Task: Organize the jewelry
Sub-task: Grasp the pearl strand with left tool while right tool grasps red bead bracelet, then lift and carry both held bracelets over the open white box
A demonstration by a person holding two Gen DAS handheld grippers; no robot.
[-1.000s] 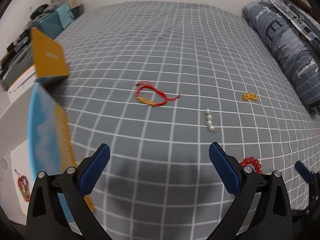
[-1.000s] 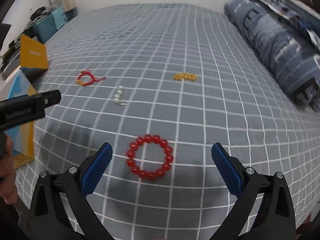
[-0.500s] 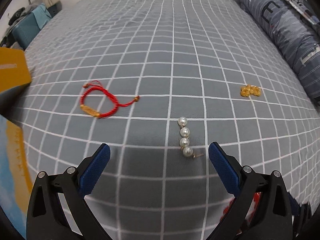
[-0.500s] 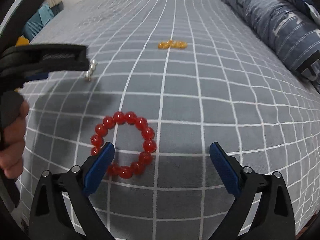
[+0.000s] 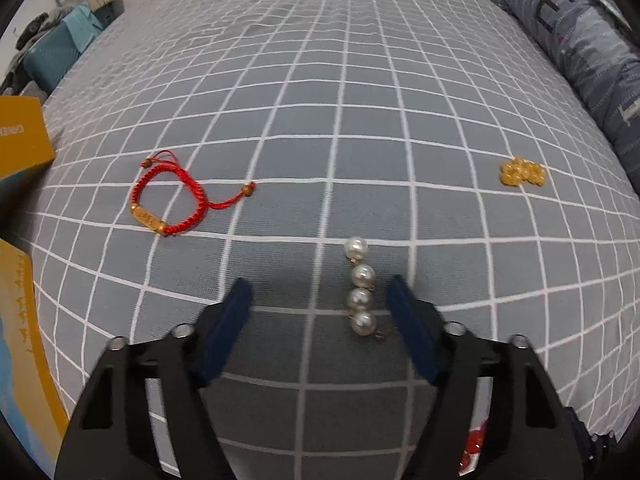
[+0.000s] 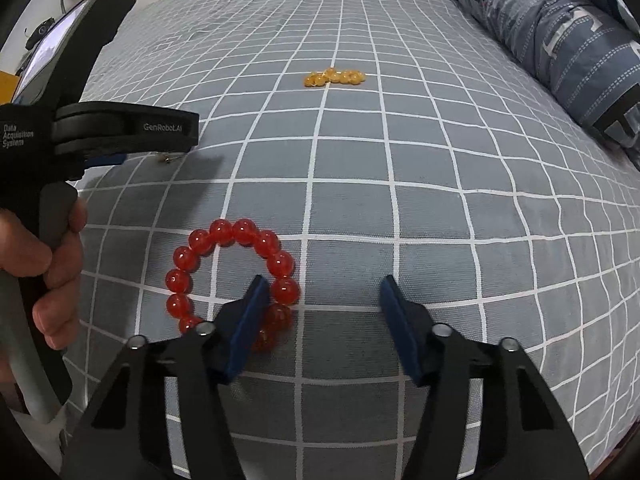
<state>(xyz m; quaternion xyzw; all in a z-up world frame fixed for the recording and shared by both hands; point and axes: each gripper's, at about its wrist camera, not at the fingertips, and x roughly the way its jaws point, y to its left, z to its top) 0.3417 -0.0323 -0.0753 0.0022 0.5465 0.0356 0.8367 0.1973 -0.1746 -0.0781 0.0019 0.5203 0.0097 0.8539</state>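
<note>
On a grey checked bedspread (image 5: pixel 320 120) lie several jewelry pieces. A pearl clip (image 5: pixel 361 292) lies between the fingers of my open left gripper (image 5: pixel 320 300), close to the right finger. A red cord bracelet (image 5: pixel 170 204) with a gold charm lies to the far left. A small amber bead piece (image 5: pixel 522 173) lies to the far right and shows in the right wrist view (image 6: pixel 334 77) too. My open right gripper (image 6: pixel 322 300) has its left finger over the right side of a red bead bracelet (image 6: pixel 228 276). The left gripper's body (image 6: pixel 120 128) shows at left.
An orange box (image 5: pixel 22 136) and an orange-and-blue box (image 5: pixel 20 340) sit at the bed's left edge. A rolled blue patterned quilt (image 6: pixel 560 40) lies along the right side. A teal bag (image 5: pixel 52 56) sits beyond the far left corner.
Both grippers have moved forward and down toward the bed. The left has narrowed around the pearl clip. The right has narrowed, its left finger now over the red bead bracelet.
</note>
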